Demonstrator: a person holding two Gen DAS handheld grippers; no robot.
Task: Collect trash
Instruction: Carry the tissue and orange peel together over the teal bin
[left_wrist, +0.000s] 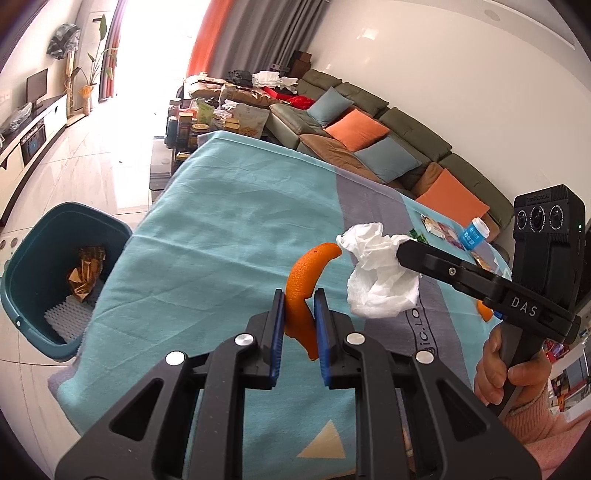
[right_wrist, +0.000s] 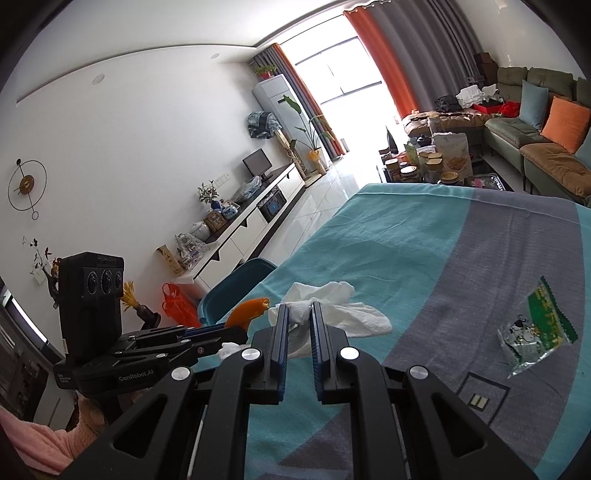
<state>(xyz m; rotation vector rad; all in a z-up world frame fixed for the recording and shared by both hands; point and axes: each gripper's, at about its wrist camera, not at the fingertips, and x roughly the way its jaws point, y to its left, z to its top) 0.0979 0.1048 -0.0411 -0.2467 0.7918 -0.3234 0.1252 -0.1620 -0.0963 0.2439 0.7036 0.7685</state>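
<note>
A: Item one, left claw (left_wrist: 299, 314)?
B: Orange peel (left_wrist: 304, 284), clamped mid-strip between the pads; light, springy, slick.
A: Item two, right claw (right_wrist: 299, 317)?
B: Crumpled tissue (right_wrist: 332, 310), pinched at one fold, rest beyond the tips; weightless, soft, tears easily.

— Where are your hands?

— Both up in front of me, tilted downward. My left gripper (left_wrist: 299, 295) is pinched on a peel (left_wrist: 304, 280).

— And the right one?

— My right gripper (right_wrist: 300, 308) is clamped on a tissue (right_wrist: 332, 306), just beside the left. My right hand (left_wrist: 498, 373) wraps its handle, pink sleeve at the wrist.
</note>
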